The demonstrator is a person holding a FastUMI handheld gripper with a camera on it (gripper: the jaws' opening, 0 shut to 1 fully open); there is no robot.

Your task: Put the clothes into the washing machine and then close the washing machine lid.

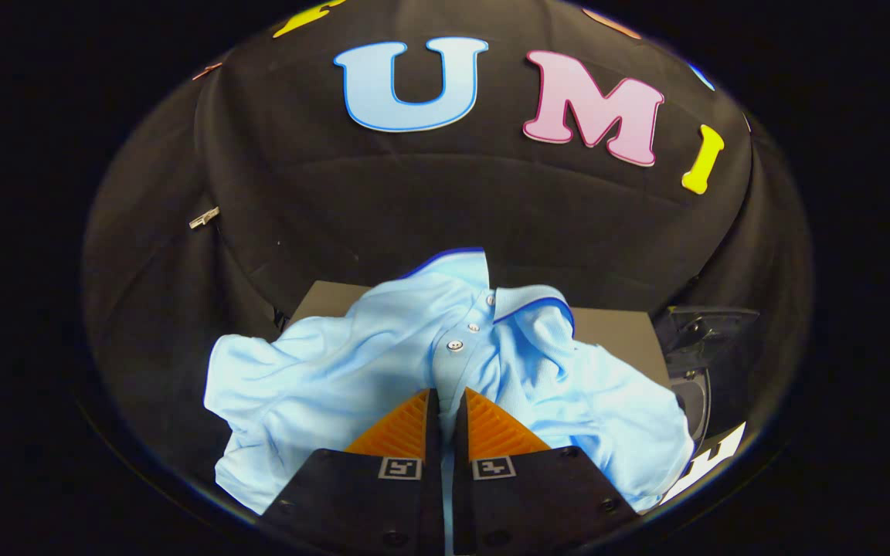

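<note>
Shirt [383,363], pale blue with a dark-trimmed collar and a buttoned placket, hangs crumpled just ahead of my hand-held gripper [446,401]. I see the fingers nearly together with a thin fold of its fabric pinched between them. Behind the shirt lies a grey table [615,328]; beside it is a dark object, possibly the washing machine [704,340].

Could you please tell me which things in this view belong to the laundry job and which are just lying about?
Part of the job:
- light blue polo shirt with dark blue collar trim, hanging bunched
- claw, fingers closed on a fold of that shirt

Just lying about:
- flat grey-brown board behind the shirt
- dark plastic object beside it, too unclear to identify
</note>
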